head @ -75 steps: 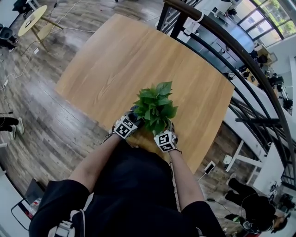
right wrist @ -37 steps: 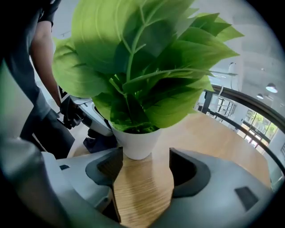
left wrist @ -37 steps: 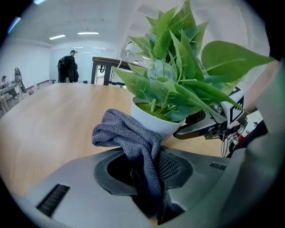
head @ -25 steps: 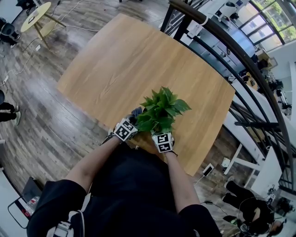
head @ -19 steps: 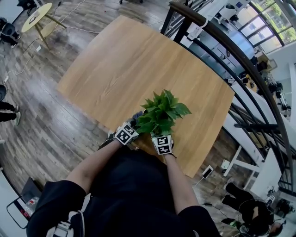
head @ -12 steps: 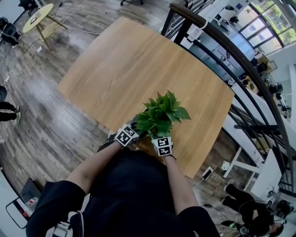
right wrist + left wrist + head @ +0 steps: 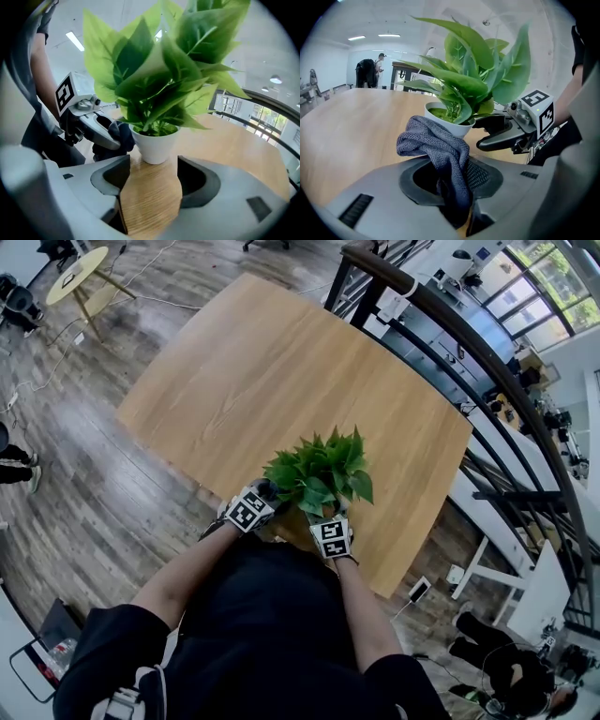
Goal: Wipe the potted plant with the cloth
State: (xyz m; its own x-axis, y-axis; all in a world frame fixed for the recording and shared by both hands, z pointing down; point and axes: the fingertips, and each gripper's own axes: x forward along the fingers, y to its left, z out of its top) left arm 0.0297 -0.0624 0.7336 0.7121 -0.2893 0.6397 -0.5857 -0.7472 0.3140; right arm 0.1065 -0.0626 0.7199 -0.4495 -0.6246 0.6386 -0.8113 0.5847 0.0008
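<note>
Head view. Wooden table (image 7: 253,362), plain top. The potted plant (image 7: 321,472) stands near the table's near edge, close to the person. Its leaves cover the pot from above. The left gripper (image 7: 257,502) is at the plant's left side and the right gripper (image 7: 330,525) at its near right side, both tucked in under the leaves. A dark railing (image 7: 450,329) runs past the far side of the table.

Left gripper view. The claw is closed on the cloth (image 7: 440,147). It is grey knit, pinched low between the jaws of the left gripper (image 7: 452,183), with a loose fold bunched up above them. The fold sits in front of the white pot (image 7: 451,123) at its near side. Contact with the pot cannot be made out. Broad green leaves (image 7: 471,77) spread above the pot. The right gripper (image 7: 506,133) lies at the right of the pot, jaw tips close to it. A person (image 7: 369,72) stands far off beyond the table.

Right gripper view. The right gripper (image 7: 152,180) has its jaws apart, with only bare table top showing between them. The pot (image 7: 154,143) stands upright just beyond the jaw tips, centred on the gap, not gripped. The left gripper (image 7: 96,127) comes in from the left, its dark cloth (image 7: 121,135) right beside the pot's left wall.
</note>
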